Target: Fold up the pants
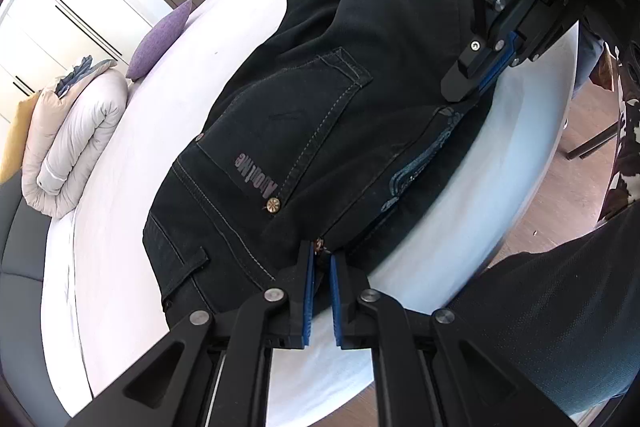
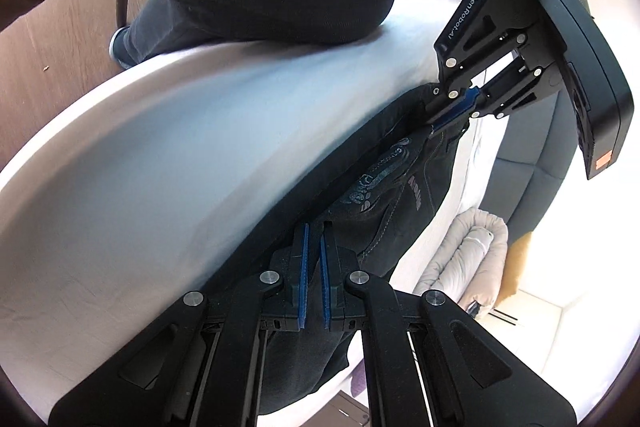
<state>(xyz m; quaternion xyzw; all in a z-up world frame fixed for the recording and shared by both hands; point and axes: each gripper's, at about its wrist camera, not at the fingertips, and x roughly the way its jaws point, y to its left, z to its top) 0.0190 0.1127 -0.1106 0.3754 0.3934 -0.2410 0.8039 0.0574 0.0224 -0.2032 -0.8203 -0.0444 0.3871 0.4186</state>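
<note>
A: The dark denim pants (image 1: 304, 131) lie bunched on the white-sheeted bed (image 1: 120, 227), near its edge, and the left hand-held gripper (image 1: 320, 259) is narrowed onto the waistband corner.

B: The right hand-held gripper (image 2: 314, 239) pinches the same edge further along. The risk is thick denim slipping from such a shallow bite, dropping the fold crooked.

A: Both come in low, nearly level with the sheet, fingers pointing toward each other.

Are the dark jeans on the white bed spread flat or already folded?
Folded, at least partly: the dark denim jeans lie bunched in layers, back pocket up, and each hand-held gripper pinches an edge.
</note>
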